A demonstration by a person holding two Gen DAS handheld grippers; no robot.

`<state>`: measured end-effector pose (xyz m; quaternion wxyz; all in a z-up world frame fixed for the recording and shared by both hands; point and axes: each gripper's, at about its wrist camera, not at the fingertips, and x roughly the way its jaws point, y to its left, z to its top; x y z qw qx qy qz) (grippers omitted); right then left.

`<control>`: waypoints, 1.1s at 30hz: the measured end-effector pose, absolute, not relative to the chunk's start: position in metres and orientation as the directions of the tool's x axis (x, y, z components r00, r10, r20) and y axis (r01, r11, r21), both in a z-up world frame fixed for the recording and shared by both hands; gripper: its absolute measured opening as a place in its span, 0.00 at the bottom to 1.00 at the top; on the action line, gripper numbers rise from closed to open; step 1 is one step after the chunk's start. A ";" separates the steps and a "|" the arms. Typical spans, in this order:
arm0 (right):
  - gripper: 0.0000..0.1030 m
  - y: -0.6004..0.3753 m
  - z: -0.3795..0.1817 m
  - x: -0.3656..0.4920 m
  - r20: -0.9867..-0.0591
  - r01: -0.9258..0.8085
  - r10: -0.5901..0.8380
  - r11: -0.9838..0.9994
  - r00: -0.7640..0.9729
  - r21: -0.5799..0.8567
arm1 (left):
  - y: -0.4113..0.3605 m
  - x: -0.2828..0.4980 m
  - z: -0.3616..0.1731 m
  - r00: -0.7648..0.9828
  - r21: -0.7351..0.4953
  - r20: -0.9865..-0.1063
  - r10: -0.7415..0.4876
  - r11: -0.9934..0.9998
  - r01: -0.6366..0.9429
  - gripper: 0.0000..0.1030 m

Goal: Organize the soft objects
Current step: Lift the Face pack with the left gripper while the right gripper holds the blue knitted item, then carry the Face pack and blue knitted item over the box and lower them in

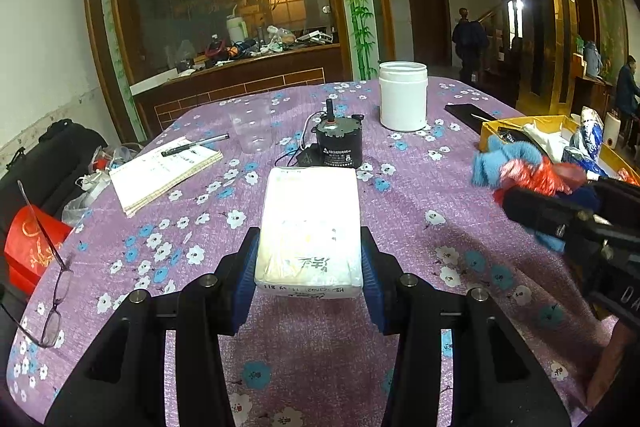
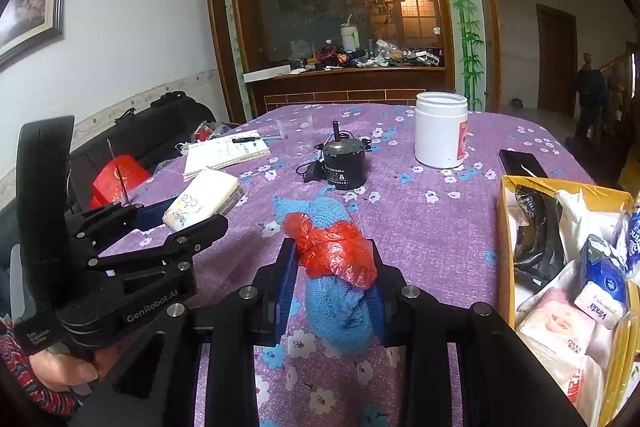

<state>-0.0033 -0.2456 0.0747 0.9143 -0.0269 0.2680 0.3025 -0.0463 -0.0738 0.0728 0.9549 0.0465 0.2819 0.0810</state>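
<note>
My left gripper [image 1: 309, 259] is shut on a white soft tissue pack [image 1: 310, 227], its blue pads pressing both long sides just above the tablecloth. The same tissue pack [image 2: 204, 199] shows at the left of the right wrist view, between the left gripper's [image 2: 188, 217] fingers. My right gripper [image 2: 334, 259] is shut on a bundle of blue knitted cloth [image 2: 336, 319] with a crumpled red plastic bag [image 2: 332, 251] on top. In the left wrist view that bundle [image 1: 516, 171] hangs at the right, near the yellow box [image 1: 490, 131].
The yellow cardboard box [image 2: 505, 247] at the right holds tissue packs and bags. On the purple flowered tablecloth [image 2: 432, 227] stand a black motor [image 2: 344, 163], a white jar [image 2: 440, 131], a clear cup [image 1: 252, 131], a notebook with pen [image 1: 164, 171] and a black phone [image 2: 522, 163]. Glasses [image 1: 52, 283] lie at the left edge.
</note>
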 end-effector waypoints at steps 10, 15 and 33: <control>0.32 -0.278 0.084 -0.006 -0.465 -0.493 0.544 0.836 0.698 0.239 | -0.084 -0.049 0.074 0.835 0.173 -0.515 0.193 0.978 -0.119 0.43; 0.32 -0.296 0.090 -0.012 -0.447 -0.467 0.551 0.834 0.705 0.292 | -0.093 -0.051 0.076 0.842 0.200 -0.500 0.203 0.973 -0.115 0.43; 0.32 -0.354 0.105 -0.021 -0.389 -0.401 0.536 0.834 0.749 0.379 | -0.134 -0.053 0.083 0.858 0.286 -0.471 0.204 0.956 -0.070 0.43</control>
